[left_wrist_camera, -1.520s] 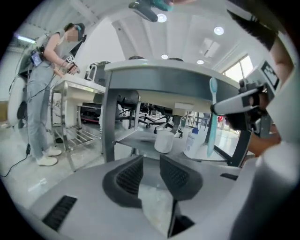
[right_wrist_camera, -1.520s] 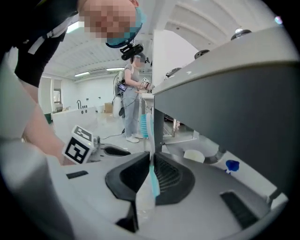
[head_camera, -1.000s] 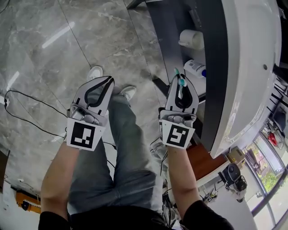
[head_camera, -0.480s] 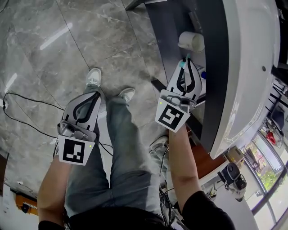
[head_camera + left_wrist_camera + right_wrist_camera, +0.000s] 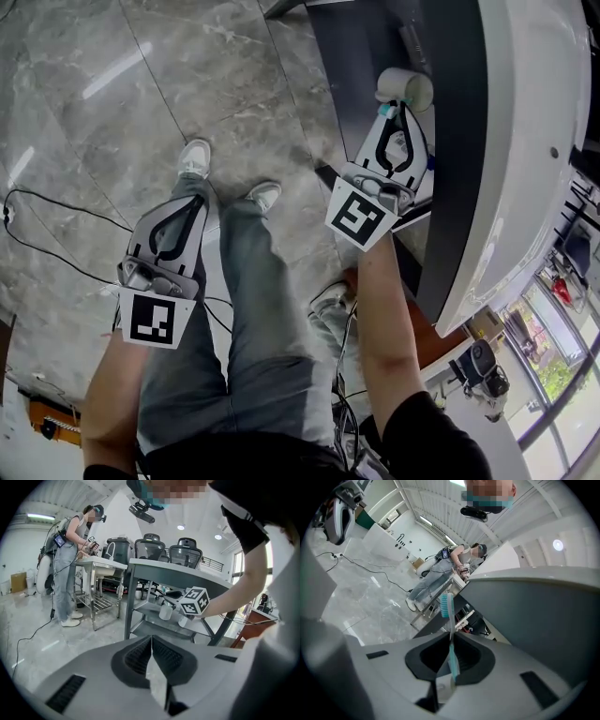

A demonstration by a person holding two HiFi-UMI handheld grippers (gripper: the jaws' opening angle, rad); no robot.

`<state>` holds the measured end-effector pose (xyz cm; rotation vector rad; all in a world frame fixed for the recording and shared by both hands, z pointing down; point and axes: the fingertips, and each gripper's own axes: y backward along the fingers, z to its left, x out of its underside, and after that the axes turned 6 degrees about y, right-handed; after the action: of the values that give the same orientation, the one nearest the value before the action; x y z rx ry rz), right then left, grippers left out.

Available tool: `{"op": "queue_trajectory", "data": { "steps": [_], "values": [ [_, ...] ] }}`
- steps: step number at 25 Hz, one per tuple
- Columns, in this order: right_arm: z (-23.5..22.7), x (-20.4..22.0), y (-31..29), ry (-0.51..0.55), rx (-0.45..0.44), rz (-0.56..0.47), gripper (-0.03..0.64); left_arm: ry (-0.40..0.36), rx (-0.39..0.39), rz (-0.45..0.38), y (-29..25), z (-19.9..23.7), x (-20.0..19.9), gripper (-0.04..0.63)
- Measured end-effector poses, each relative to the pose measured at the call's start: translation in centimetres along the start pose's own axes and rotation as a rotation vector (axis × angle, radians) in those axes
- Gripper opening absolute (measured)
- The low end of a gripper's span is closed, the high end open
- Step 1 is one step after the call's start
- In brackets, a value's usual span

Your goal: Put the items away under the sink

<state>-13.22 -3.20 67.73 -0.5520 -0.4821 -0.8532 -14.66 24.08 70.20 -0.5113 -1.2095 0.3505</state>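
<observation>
Two grippers: left gripper [image 5: 194,204] is nearest, low over the person's leg, jaws pressed together on nothing; right gripper [image 5: 397,120] is farther and to the right, reaching in under the sink [image 5: 534,141], jaws clamped on the toothbrush handle
Toothbrush [image 5: 450,639]: pinched by its handle between the right jaws, in the air above the shelf, not set down
Long axis: runs along the right gripper's own line, handle back in the jaws, bristle head out past the tips
Pointing: head aims far, toward the roll, just short of it
Shelf [image 5: 352,56]: dark, under the sink; a white roll [image 5: 405,87] lies at its far side, and a bottle [image 5: 428,161] peeks out just right of the gripper
Done: by my reading, roll and bottle are stowed
Left: lower the toothbrush onto the shelf and let go; whether more items wait I cannot tell
</observation>
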Motion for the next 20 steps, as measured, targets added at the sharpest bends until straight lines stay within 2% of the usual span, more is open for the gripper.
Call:
{"op": "queue_trajectory", "data": {
  "steps": [8,12,20],
  "values": [
    [-0.8,3.1,-2.4,-0.084,0.014,0.083,0.051,0.005,-0.024,-0.005,0.2,0.9,-0.1,0.028],
    [-0.2,4.6,-3.3,-0.077,0.003,0.095,0.051,0.01,-0.034,-0.004,0.3,1.3,0.2,0.028],
    [0.4,7.1,-4.0,-0.065,0.0,0.187,0.051,0.033,-0.039,0.004,0.6,1.8,0.6,0.027]
  ]
}}
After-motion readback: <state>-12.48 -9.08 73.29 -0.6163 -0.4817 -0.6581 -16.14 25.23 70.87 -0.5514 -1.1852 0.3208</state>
